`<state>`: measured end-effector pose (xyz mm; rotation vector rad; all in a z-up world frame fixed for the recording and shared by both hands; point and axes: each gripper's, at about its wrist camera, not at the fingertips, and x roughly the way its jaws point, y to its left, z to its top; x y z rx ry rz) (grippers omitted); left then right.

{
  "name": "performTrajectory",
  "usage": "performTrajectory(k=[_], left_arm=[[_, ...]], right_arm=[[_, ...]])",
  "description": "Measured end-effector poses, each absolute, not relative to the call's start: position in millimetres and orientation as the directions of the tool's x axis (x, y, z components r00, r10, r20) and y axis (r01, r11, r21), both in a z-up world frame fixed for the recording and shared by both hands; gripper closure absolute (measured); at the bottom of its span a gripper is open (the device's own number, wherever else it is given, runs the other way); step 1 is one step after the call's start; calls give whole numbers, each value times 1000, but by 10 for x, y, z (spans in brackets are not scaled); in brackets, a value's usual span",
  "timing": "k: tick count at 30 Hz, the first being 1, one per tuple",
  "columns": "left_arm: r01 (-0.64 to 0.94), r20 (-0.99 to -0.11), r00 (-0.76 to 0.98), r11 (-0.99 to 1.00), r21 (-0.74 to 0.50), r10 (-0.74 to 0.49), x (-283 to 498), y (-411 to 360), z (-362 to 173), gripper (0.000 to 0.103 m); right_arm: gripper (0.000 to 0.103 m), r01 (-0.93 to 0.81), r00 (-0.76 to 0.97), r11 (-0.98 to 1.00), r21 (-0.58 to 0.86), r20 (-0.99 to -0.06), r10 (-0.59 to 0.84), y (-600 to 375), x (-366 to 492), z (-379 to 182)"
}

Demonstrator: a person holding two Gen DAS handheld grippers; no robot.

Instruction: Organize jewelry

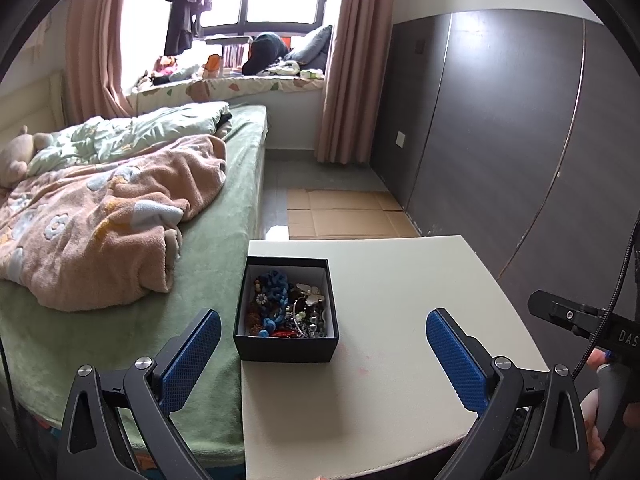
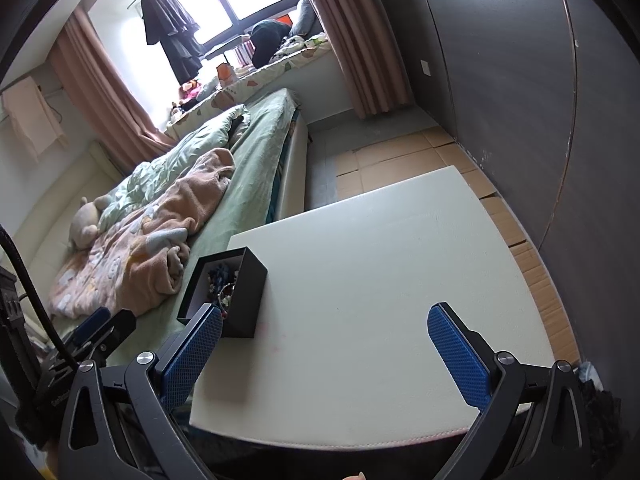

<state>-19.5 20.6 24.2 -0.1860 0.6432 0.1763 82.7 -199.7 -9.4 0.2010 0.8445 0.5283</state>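
Note:
A black open box (image 1: 286,346) stands near the left edge of a white table (image 1: 400,320). It holds a tangle of jewelry (image 1: 288,304): blue chain links, beads, a silver butterfly piece. My left gripper (image 1: 324,344) is open and empty, hovering just in front of the box. In the right wrist view the box (image 2: 236,300) sits to the left, and my right gripper (image 2: 326,340) is open and empty above the table (image 2: 380,280), right of the box. The left gripper's finger (image 2: 94,326) shows at the lower left.
A bed (image 1: 224,264) with green sheet and a pink blanket (image 1: 100,216) runs along the table's left side. A dark wardrobe (image 1: 520,120) stands to the right. Flat cardboard (image 1: 344,212) lies on the floor beyond the table. The right gripper's body (image 1: 592,320) shows at the right edge.

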Motion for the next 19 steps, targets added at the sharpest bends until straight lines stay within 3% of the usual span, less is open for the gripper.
performTrajectory(k=[19], left_arm=[[-225, -603, 790, 967, -118, 110, -207, 179, 270, 1]], right_arm=[[0, -353, 536, 859, 370, -673, 510, -2025, 847, -173]])
